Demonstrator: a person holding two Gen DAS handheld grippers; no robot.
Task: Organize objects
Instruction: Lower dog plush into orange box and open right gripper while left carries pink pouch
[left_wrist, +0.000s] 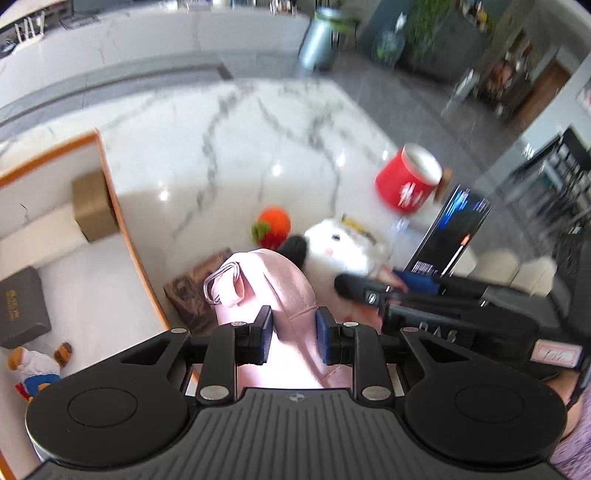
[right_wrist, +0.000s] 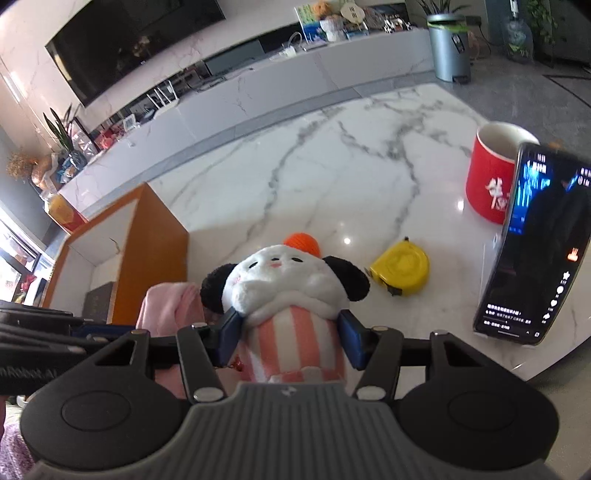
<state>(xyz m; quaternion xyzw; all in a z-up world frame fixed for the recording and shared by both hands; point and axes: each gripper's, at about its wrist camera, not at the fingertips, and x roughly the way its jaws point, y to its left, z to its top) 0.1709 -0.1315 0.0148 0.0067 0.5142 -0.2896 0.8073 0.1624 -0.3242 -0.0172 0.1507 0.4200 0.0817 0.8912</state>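
While each claw grips a toy, left claw (left_wrist: 294, 334) the pink plush (left_wrist: 273, 291), right claw (right_wrist: 291, 338) the panda plush (right_wrist: 284, 284), soft fabric might slip free.

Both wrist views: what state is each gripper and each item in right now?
Left gripper: shut on pink plush.
Pink plush: gripped, lifted.
Right gripper: shut on panda plush.
Panda plush: upright, gripped at striped body.
Red cup: upright, open top.
Phone: propped up, screen lit.
Yellow tape measure: lying flat.
Orange-rimmed box: open.
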